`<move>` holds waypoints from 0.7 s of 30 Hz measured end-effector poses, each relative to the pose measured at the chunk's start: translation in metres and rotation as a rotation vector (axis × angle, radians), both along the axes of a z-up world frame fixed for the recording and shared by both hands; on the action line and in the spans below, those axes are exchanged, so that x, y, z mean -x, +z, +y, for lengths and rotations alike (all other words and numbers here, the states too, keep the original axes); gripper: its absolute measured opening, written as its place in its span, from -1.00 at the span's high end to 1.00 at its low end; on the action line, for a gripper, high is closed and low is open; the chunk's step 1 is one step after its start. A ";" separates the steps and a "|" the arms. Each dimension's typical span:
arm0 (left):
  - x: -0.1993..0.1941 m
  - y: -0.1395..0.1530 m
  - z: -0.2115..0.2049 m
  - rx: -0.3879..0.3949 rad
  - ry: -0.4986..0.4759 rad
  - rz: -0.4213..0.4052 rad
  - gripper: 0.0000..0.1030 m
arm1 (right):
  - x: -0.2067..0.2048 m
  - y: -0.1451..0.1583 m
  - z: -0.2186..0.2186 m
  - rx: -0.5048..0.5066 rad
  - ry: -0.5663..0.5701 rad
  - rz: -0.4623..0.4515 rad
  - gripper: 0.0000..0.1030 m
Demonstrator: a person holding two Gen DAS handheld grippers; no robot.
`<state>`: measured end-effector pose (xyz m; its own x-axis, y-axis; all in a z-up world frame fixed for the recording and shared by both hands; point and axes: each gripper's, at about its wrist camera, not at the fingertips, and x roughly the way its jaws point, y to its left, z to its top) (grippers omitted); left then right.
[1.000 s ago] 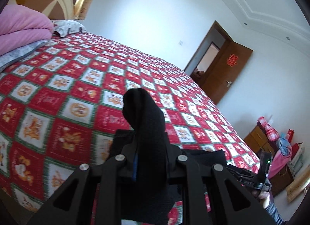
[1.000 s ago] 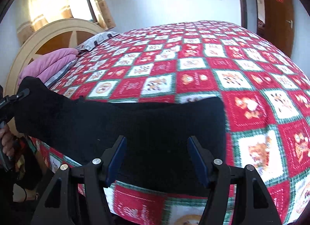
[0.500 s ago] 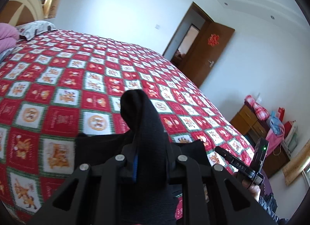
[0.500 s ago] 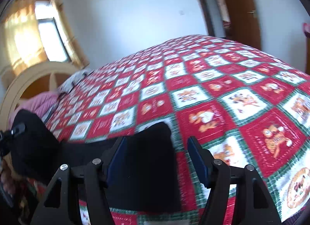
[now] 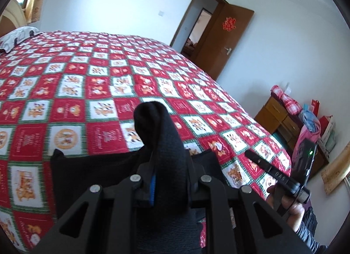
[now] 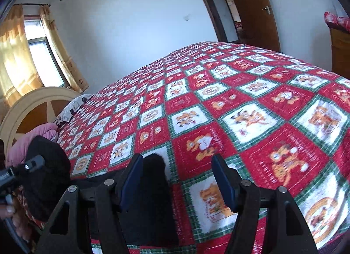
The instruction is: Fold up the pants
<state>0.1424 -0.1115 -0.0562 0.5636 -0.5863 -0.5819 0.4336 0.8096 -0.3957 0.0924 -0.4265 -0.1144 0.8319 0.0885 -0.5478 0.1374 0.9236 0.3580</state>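
Note:
The black pants (image 5: 91, 171) lie across the near edge of the red patchwork bed (image 5: 109, 92). My left gripper (image 5: 168, 179) is shut on a bunched end of the pants, which sticks up between its fingers. My right gripper (image 6: 178, 166) is open and empty above the bed edge; the other end of the pants (image 6: 151, 201) lies under and beside its left finger (image 6: 131, 179). The left gripper with its bunch of black cloth shows at the left of the right wrist view (image 6: 43, 166). The right gripper shows at the right of the left wrist view (image 5: 282, 177).
A pink quilt (image 6: 28, 142) and a pillow (image 6: 74, 107) lie by the headboard (image 6: 32, 105). A wooden dresser (image 5: 284, 118) with clothes stands beside the bed. A brown door (image 5: 223, 39) stands open in the far wall.
My left gripper has carried its end of the pants to the right along the bed edge. My right gripper has swung right, so the pants now sit at its left finger.

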 end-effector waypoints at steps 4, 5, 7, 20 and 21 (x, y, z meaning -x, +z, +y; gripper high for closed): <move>-0.002 -0.012 -0.029 -0.036 -0.039 0.015 0.61 | 0.000 0.000 -0.014 -0.018 -0.036 0.004 -0.28; -0.003 -0.014 -0.034 -0.044 -0.045 0.017 0.61 | 0.000 -0.001 -0.016 -0.023 -0.041 0.009 -0.28; -0.004 -0.022 -0.046 -0.074 -0.051 0.015 0.61 | -0.001 -0.004 -0.019 -0.035 -0.045 0.020 -0.28; 0.009 -0.049 -0.079 -0.045 -0.105 -0.023 0.26 | -0.007 -0.020 -0.002 -0.040 0.028 0.055 -0.29; 0.016 -0.043 -0.076 -0.045 -0.103 -0.050 0.22 | -0.007 -0.020 -0.004 -0.049 0.024 0.054 -0.28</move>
<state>0.1261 -0.1873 -0.0991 0.5308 -0.6164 -0.5816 0.5340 0.7762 -0.3353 0.0995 -0.4304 -0.1342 0.7987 0.1364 -0.5860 0.1354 0.9083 0.3959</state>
